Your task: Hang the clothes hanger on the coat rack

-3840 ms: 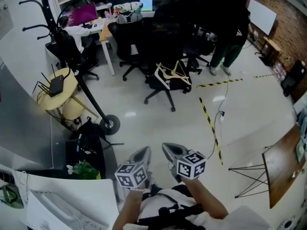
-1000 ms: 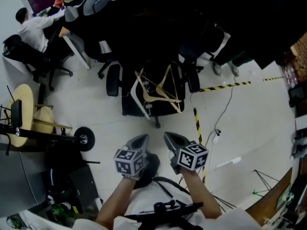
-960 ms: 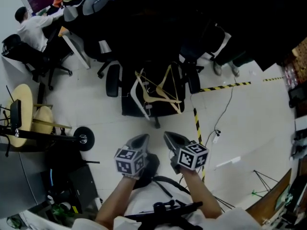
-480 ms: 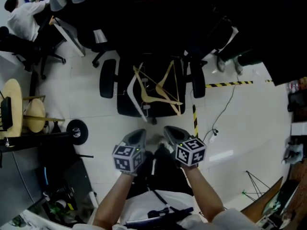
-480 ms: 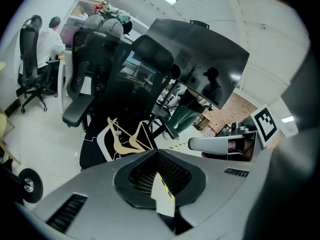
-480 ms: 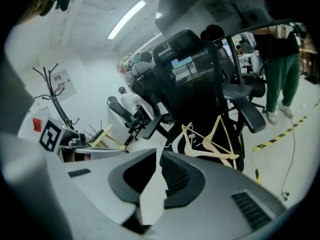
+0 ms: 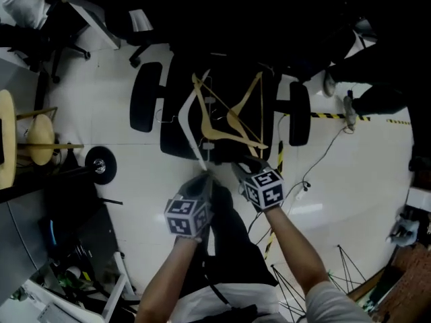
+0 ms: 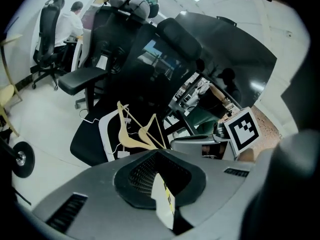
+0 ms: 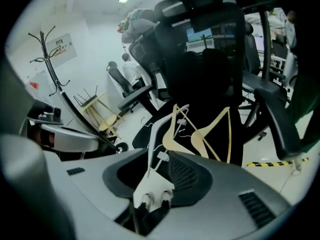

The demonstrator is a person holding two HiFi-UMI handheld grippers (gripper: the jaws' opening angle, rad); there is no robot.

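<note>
Jaws on the right gripper have just been opening, and nothing is between them yet. The left gripper beside it is pinched together and empty too. Both have dropped lower than a second ago, so the clothes hangers now lie just past their tips on the chair. I think a grab comes next, but the coat rack stands far off to their left.
</note>
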